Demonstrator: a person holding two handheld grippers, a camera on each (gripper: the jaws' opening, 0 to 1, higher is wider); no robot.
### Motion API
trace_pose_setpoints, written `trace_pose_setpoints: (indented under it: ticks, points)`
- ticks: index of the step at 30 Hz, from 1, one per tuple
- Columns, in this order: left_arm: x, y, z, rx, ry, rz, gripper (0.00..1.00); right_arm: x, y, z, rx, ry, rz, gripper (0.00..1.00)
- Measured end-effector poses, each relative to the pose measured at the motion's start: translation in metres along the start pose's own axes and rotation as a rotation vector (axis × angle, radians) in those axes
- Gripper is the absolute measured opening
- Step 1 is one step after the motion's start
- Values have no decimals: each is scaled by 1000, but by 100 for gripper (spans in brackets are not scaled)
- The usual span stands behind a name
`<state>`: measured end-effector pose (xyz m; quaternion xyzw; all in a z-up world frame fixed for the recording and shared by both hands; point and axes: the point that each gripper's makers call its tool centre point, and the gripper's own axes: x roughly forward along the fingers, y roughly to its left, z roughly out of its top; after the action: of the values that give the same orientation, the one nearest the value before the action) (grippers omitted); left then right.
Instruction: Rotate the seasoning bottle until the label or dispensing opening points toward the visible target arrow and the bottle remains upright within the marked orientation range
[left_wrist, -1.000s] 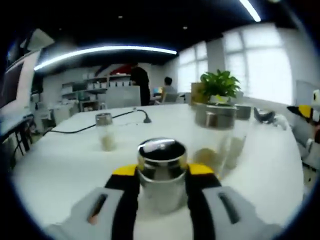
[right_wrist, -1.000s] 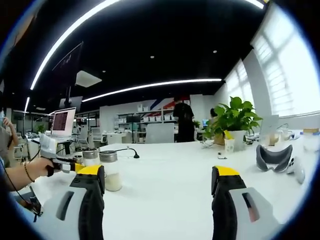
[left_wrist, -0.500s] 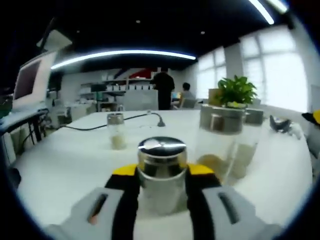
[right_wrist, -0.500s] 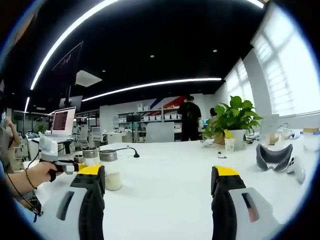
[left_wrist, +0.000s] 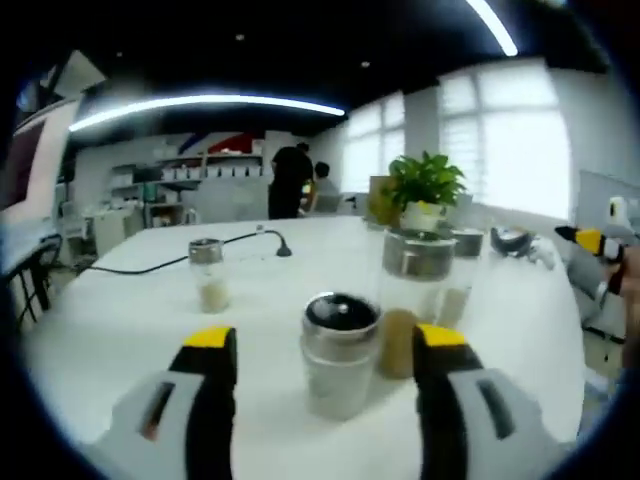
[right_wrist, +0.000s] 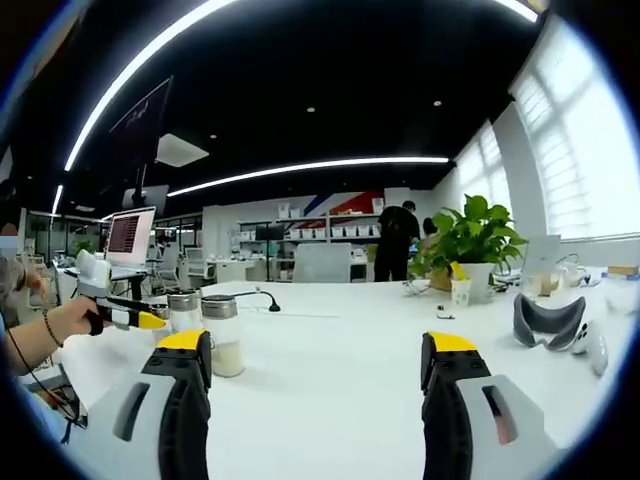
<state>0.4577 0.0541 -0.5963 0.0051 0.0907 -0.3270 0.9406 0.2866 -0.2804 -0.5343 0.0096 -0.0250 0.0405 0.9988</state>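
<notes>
A broad white table (left_wrist: 120, 330) carried everything, set in an open office with long ceiling light strips (right_wrist: 300, 168), bright windows (left_wrist: 500, 140) and shelving (right_wrist: 300, 228) along the far wall. A person in dark clothes (left_wrist: 288, 180) stood near the shelves, and a potted plant (left_wrist: 425, 185) sat toward the window side of the table.

In the left gripper view, the left gripper (left_wrist: 325, 350) had its jaws spread wide — the seasoning bottle (left_wrist: 340, 350) stood upright between them, touching neither. A second jar (left_wrist: 418, 300) stood just behind it to the right, and a third jar (left_wrist: 208, 275) well off to the left near a black cable (left_wrist: 150, 262).

In the right gripper view, the right gripper (right_wrist: 315, 355) was likewise spread apart, holding nothing, with bare tabletop between its jaws. A headset (right_wrist: 550, 325) lay toward the right.
</notes>
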Motion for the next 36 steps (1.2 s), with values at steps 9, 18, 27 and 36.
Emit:
trace_pose_setpoints:
  ticks: [9,18,27,36]
  points:
    - [-22,-33,28,364,-10,-440,79,0,-3,-1,3,4,-11,89]
    - [5,-44,4,241,26,-678,99,-2,-3,1,-3,4,-10,88]
    - [20,-43,-5,180,80,-771,88,-1,-4,0,0,8,-6,87]
    - [27,-39,-19,156,125,-784,49,-2,-8,0,0,10,-16,87]
